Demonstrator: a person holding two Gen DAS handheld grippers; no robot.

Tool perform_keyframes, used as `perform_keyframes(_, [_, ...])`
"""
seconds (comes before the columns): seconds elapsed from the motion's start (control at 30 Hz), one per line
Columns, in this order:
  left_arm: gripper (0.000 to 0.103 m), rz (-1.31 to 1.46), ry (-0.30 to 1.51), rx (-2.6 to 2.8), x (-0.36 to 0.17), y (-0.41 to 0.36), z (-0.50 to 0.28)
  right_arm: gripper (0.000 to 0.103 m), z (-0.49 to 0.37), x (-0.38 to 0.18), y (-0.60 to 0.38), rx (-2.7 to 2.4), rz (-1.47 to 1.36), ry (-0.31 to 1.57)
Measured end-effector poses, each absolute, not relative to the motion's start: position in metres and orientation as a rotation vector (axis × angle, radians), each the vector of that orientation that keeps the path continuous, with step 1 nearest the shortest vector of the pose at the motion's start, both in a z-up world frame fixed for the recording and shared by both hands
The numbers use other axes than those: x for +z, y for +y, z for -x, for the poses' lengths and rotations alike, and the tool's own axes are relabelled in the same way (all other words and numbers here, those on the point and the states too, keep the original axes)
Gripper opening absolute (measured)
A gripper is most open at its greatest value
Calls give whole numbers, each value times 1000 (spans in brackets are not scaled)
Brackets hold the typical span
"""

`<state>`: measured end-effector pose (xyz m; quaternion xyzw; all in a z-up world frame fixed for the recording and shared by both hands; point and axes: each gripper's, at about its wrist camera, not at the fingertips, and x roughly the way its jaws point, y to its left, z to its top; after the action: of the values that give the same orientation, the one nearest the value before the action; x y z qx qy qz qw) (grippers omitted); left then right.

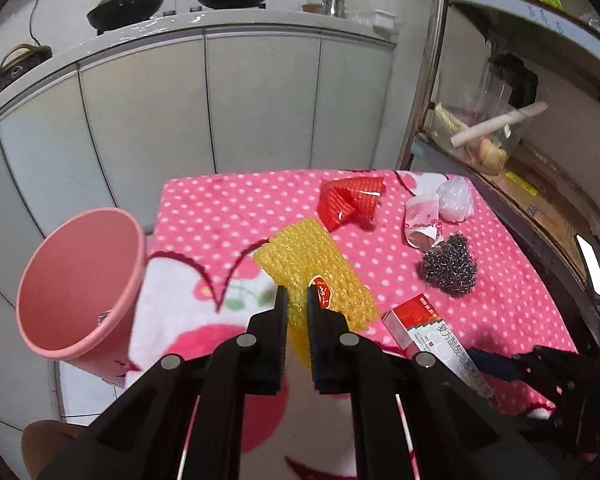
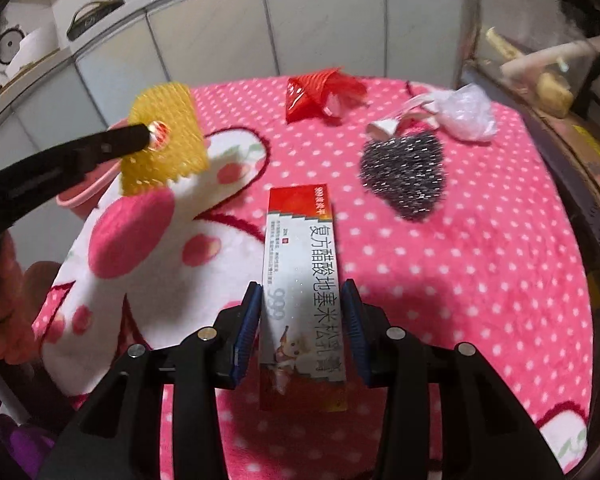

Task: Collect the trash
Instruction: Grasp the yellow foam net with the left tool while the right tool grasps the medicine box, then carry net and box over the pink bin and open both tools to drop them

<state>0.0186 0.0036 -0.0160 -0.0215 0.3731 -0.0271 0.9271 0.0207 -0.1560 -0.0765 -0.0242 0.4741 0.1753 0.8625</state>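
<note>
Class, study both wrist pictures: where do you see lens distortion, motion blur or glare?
Left wrist view: fisheye bends the cabinet doors into curves; the pink bin is slightly blurred; glare on the wet countertop. Right wrist view: dark corners ring the picture; the steel scourer and yellow foam net are smeared; the medicine box reads sharp.

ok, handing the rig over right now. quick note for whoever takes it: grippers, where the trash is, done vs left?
Left gripper: shut on the yellow foam net, lifted off the blanket near the pink bin.
Right gripper: straddles the red-and-white box; contact unclear.
On the pink blanket: red wrapper, steel wool scrubber, crumpled paper cup, white plastic bag.
Done: nothing visible inside the bin.
Left: drop the net in the bin, then box and the other four pieces.
</note>
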Motion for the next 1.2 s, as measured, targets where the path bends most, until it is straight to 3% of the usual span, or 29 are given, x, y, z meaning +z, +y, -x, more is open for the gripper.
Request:
perform_keyframes(0.47, [9, 116, 751, -25, -15, 40, 0, 40, -39, -76, -136, 344, 87, 975])
perform_keyframes(1.2, [9, 154, 578, 248, 21, 142, 22, 40, -63, 14, -11, 579, -8, 695])
